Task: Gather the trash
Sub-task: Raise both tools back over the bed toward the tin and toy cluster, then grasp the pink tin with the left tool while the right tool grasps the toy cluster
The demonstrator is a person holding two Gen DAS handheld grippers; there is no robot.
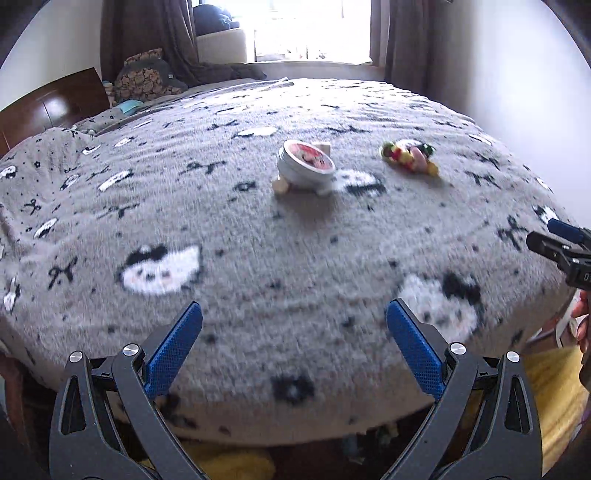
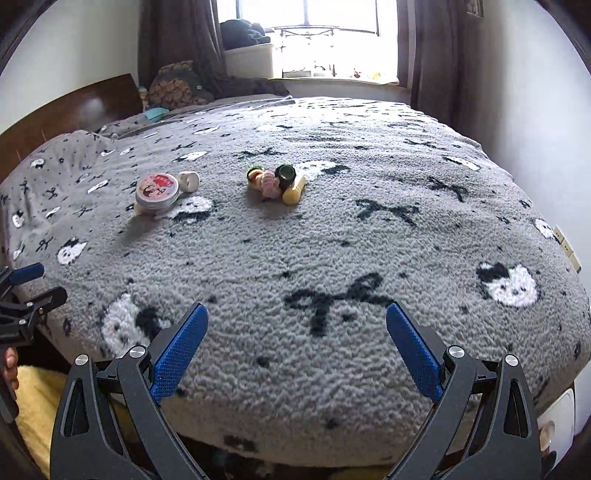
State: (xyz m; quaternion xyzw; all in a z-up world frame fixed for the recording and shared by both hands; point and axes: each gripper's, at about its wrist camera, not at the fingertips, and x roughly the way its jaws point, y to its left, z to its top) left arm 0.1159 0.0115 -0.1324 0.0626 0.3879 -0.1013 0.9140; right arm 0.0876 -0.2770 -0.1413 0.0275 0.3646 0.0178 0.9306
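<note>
Both grippers, left gripper and right gripper, hover spread over grey blanket before curtained window.

- Bed fills most of both views; grey fleecy blanket with black bows and white cat faces.
- Dark wooden headboard at left, glossy, catching a highlight.
- Patterned cushion and dark bedding heaped at the far left corner of the bed.
- Window in the far wall, strongly overexposed; daylight is the only evident light source.
- Brown curtains hang on both sides of the window.
- Walls plain white.
- Yellow fabric below the near bed edge.
</note>
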